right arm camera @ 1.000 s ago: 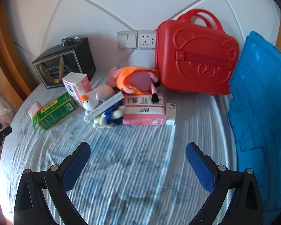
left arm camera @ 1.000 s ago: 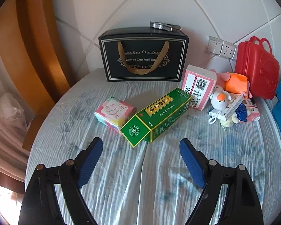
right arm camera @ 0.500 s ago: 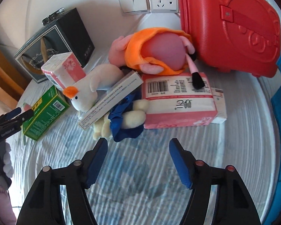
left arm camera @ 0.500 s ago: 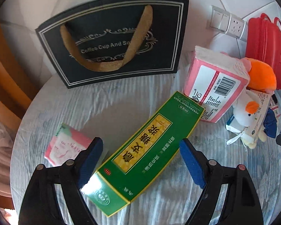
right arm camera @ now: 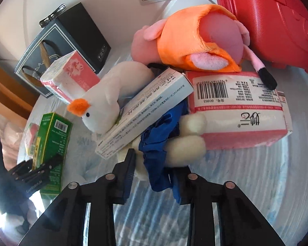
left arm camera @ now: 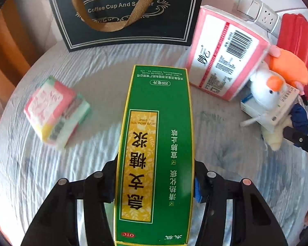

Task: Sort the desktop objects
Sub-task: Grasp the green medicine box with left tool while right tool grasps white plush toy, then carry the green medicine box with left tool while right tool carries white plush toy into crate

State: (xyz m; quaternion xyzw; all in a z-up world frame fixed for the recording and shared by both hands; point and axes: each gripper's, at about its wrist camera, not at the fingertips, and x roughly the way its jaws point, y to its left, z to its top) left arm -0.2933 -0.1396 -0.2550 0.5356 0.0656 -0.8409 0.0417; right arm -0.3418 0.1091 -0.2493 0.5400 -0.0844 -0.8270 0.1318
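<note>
On tablecloth [left arm camera: 88,164] | left claw [left arm camera: 154,184] grips one green box [left arm camera: 156,143] | right claw [right arm camera: 154,176] pinches one blue cloth [right arm camera: 160,143] (jaws just closing)

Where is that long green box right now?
In the left wrist view the green box lies lengthwise between the left gripper's jaws, with the small pink packet to its left and the pink tissue pack at upper right.

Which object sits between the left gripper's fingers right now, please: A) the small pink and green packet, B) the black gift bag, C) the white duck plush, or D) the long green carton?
D: the left wrist view shows the long green carton running lengthwise through the left gripper, with both fingers against its sides.
</note>
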